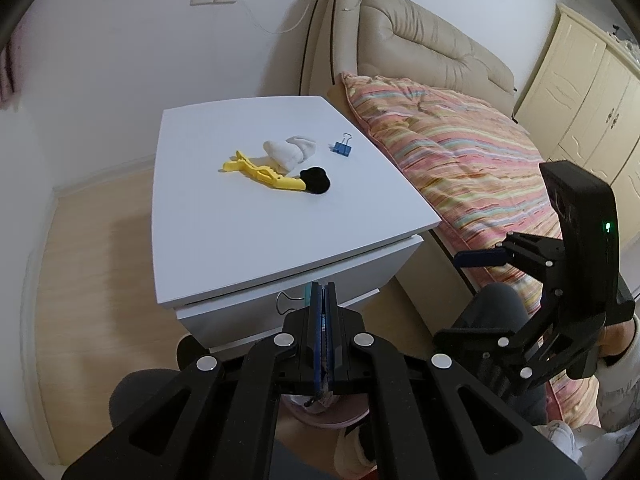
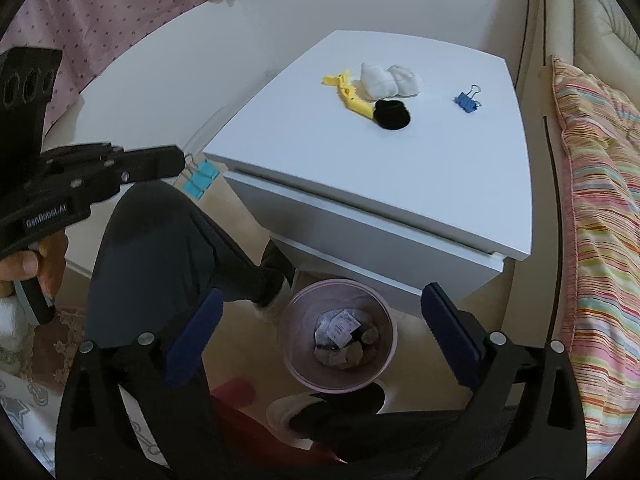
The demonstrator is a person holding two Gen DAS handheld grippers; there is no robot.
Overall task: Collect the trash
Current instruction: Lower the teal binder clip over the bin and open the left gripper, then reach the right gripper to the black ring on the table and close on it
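Note:
My left gripper (image 1: 322,292) is shut on a teal binder clip (image 2: 201,179), held in the air in front of the white nightstand (image 1: 248,216) and above the pink trash bin (image 2: 304,368). In the right wrist view the left gripper (image 2: 182,162) shows at left with the clip hanging from its tips. My right gripper (image 2: 320,312) is open and empty, above the bin. It also shows in the left wrist view (image 1: 480,258) at right. On the nightstand lie a yellow clip (image 1: 262,170), a white sock (image 1: 290,151), a black round thing (image 1: 316,181) and a blue binder clip (image 1: 341,145).
The bin holds crumpled paper and wrappers (image 2: 344,336). A bed with a striped quilt (image 1: 472,152) stands right of the nightstand. The person's legs (image 2: 160,248) and slippered feet are beside the bin. A wardrobe (image 1: 592,92) stands at far right.

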